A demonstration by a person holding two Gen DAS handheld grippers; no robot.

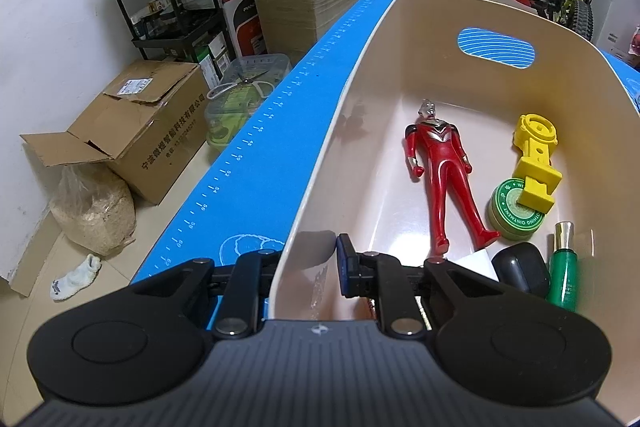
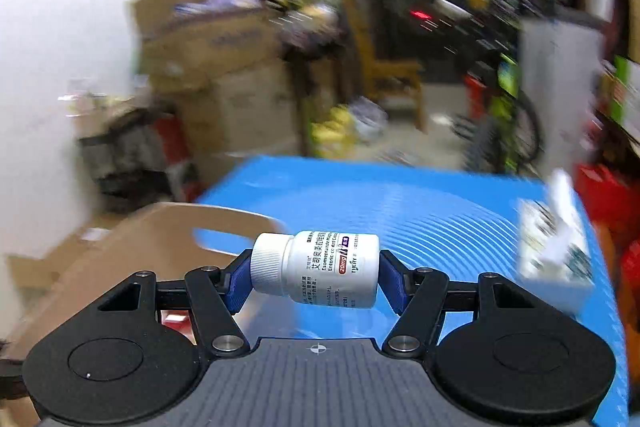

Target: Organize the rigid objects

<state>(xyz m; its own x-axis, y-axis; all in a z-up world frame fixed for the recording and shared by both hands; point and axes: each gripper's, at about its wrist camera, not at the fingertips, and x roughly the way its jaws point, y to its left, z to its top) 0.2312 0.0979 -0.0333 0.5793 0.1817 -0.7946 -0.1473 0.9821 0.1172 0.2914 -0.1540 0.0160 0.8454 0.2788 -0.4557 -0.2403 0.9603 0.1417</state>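
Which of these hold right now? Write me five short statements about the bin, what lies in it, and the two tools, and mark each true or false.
1. The right tool grips a white pill bottle end to end, lying sideways. True.
2. The left tool hangs free above the table. False: it clamps the wall of the cream bin.
3. A red figure lies flat in the bin. True.
4. The yellow toy lies outside the bin on the blue mat. False: it is inside, one end resting on the green tin.
5. The green bottle has a red cap. False: its cap is silver.
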